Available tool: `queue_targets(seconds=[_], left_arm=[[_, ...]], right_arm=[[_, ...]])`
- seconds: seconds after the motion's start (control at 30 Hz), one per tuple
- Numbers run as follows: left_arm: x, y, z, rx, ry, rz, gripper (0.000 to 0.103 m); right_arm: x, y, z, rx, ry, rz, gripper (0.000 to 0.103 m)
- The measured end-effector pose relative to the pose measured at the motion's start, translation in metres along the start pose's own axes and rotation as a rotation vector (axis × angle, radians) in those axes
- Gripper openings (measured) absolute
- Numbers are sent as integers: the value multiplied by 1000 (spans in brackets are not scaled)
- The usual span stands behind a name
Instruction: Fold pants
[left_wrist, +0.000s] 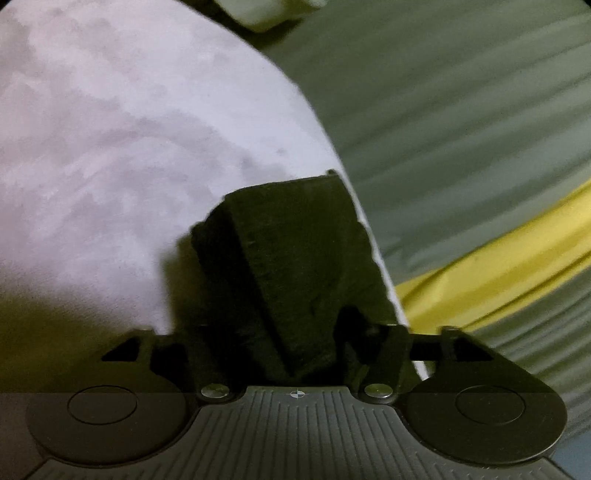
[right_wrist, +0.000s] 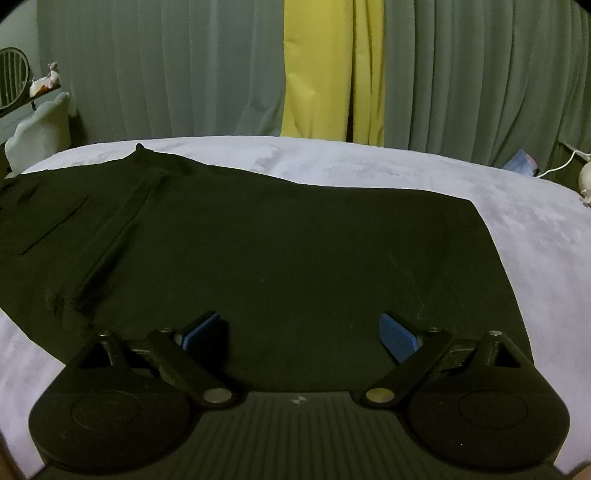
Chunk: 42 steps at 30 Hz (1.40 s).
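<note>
Left gripper (left_wrist: 295, 325): lower centre; black cloth bunched between fingers, clamp itself hidden, cannot tell.
Pants (right_wrist: 280, 243): centre frame, flat on lilac bedcover (right_wrist: 535, 240).
Right gripper (right_wrist: 301, 332): lower centre, jaws wide, empty.
Risk: thin bite slips, fold skews.

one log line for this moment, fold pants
left claw: black cloth between jaws | right claw: open over pants | surface: lilac cover
</note>
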<state>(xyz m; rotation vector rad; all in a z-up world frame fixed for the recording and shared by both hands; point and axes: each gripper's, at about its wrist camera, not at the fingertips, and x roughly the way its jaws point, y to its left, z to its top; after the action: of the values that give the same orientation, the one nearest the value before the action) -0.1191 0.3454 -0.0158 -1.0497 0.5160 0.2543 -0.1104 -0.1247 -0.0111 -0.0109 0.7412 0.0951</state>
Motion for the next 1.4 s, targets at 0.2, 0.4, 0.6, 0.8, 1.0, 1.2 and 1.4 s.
queue_targets(seconds=[0.2,0.4,0.6,0.8,1.0,1.2,1.4], left_arm=[[2,-17,9,-38,28,7,30],[-38,-104,2,287,-15,-87,24],[-84,-228,-60,671,-15,-208,24],[-83,-302,-172,900,46,-240,27],[-47,-330,-287,1098,138,-179,38],[3,-332,-382,1406,348,45,39],[-6,-321,-403,1445,365,25,93]], right_arm=[[-7,-6,6,29,13,-11,93],[-24,-31,14,135,-37,-20,93],[-40,-55,23,211,-92,-36,93],[-59,-79,25,297,-151,-35,93],[-77,-111,23,380,-197,-36,93],[-81,-141,18,482,-204,16,93],[-75,-152,11,506,-183,54,93]])
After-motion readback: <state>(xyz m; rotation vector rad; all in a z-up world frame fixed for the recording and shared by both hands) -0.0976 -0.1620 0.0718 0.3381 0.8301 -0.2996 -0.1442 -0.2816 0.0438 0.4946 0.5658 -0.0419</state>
